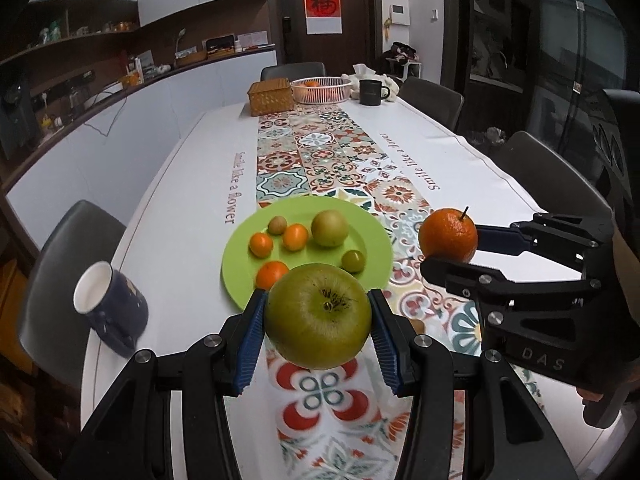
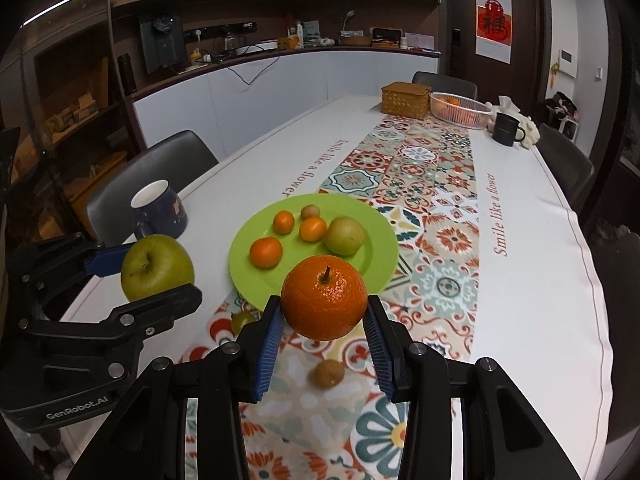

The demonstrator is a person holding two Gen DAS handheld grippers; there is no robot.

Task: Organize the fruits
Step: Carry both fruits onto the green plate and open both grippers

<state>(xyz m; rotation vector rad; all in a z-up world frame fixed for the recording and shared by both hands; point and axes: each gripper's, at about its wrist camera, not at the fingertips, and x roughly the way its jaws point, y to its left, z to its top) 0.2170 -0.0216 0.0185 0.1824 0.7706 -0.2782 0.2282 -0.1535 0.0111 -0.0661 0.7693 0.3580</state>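
Observation:
My left gripper [image 1: 318, 312] is shut on a green apple [image 1: 318, 316] and holds it above the table, just short of the green plate [image 1: 240, 284]. My right gripper [image 2: 324, 312] is shut on a large orange [image 2: 324, 298] with a stem, also held above the table near the plate [image 2: 380, 264]. The plate holds several small oranges, a pear [image 2: 344, 236] and small brownish and green fruits. In the right wrist view the apple [image 2: 157, 266] hangs left of the plate. A small green fruit [image 2: 242, 319] and a brownish fruit [image 2: 329, 374] lie on the runner below.
A dark blue mug [image 1: 108, 308] stands left of the plate near the table edge. At the far end are a wicker box [image 1: 270, 98], a white basket with oranges [image 1: 320, 90] and a black mug [image 1: 372, 92]. Chairs surround the table.

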